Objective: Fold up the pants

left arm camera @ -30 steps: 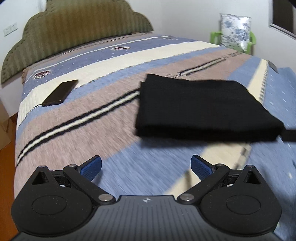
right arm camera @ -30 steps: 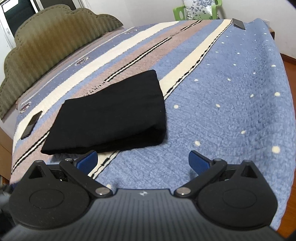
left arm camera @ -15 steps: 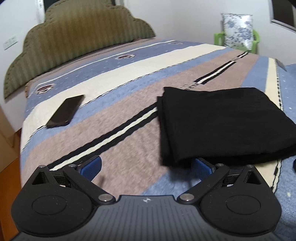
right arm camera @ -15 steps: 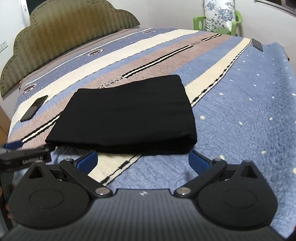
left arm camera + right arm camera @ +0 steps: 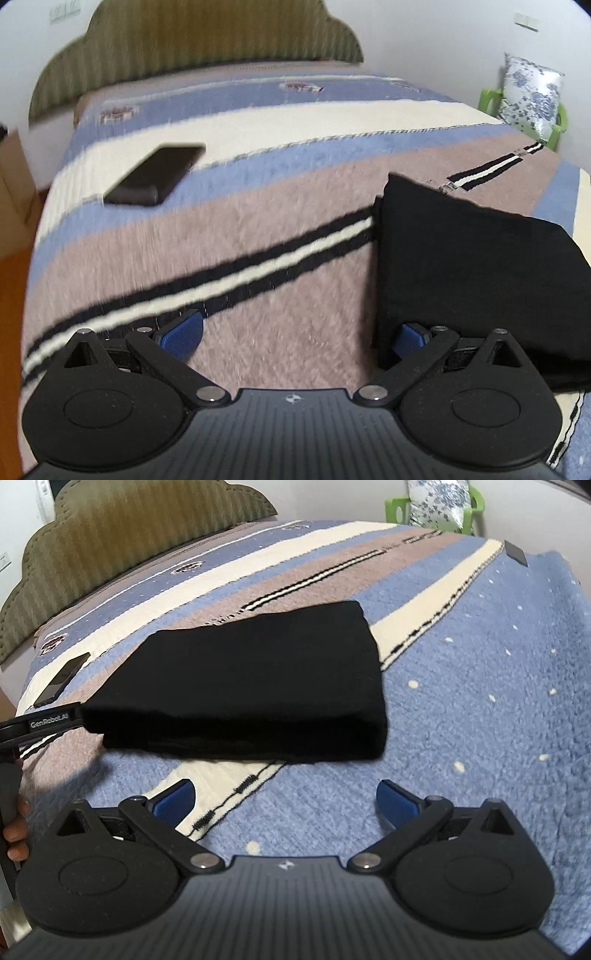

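The bed is taking up pretty much the whole scene, and it's wearing a striped blanket with blue, cream and mauve bands plus thin black lines. A scalloped olive headboard is standing at the far end against the wall.

The pants are lying folded into a thick black rectangle around the middle of the bed, sitting across the cream stripe and the mauve band. In the left wrist view they're filling the right side of the picture.

The left gripper is sitting low at the pants' left edge with its jaws spread wide apart. Its right blue pad is tucking in right against the near left corner of the fabric, while the other pad is hovering over bare blanket. From the right wrist view you can see that same gripper poking in at the left end of the pants.

The right gripper is hanging over the blue dotted part, just near of the pants, jaws also wide apart and gripping nothing.

A green chair with a floral cushion is sitting far right. A dark phone is lying on the far left cream stripe.
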`<move>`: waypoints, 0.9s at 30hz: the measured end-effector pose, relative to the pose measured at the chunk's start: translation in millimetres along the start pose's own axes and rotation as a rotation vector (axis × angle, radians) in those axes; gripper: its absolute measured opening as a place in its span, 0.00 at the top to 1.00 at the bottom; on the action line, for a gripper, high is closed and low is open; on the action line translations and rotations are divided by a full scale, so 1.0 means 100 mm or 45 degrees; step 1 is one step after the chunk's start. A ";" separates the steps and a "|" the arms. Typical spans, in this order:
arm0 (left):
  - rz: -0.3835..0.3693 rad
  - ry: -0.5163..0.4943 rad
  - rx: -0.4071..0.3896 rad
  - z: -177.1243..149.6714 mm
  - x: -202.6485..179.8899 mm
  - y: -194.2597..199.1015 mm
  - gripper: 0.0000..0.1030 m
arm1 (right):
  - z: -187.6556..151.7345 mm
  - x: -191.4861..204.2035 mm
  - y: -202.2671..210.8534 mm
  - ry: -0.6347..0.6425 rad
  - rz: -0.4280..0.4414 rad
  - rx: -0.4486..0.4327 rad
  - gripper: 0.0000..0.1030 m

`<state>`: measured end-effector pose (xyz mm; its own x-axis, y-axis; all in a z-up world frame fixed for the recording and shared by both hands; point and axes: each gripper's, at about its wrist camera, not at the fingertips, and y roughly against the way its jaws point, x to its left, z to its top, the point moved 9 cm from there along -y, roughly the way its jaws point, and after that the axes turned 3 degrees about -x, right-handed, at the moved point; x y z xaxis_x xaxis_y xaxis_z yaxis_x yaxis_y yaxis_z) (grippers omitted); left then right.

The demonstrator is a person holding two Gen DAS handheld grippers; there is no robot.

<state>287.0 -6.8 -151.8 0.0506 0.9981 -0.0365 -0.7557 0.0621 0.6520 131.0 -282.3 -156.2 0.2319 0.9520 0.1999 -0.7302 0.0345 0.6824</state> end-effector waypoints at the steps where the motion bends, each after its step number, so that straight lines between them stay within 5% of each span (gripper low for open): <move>1: 0.008 -0.006 -0.007 -0.01 0.00 0.03 0.00 | 0.00 -0.03 0.00 -0.013 -0.009 0.000 0.00; 4: 0.048 -0.078 -0.015 -0.01 -0.08 0.09 0.00 | 0.04 -0.15 0.05 -0.059 -0.057 -0.027 0.00; 10: 0.045 -0.126 -0.024 -0.04 -0.13 0.12 0.00 | 0.32 -0.59 0.26 0.054 -0.483 -0.112 0.00; 15: -0.013 -0.054 0.005 -0.06 -0.07 0.11 0.00 | 0.32 -0.69 0.16 0.071 -0.417 -0.020 0.00; 27: 0.007 -0.086 0.018 -0.09 -0.09 0.10 0.00 | 0.50 -1.03 -0.10 0.106 -0.664 -0.042 0.00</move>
<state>272.7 -14.7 -152.1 0.0905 0.9957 0.0183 -0.7468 0.0557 0.6627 146.6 -395.8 -148.1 0.5188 0.8268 -0.2173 -0.5518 0.5181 0.6535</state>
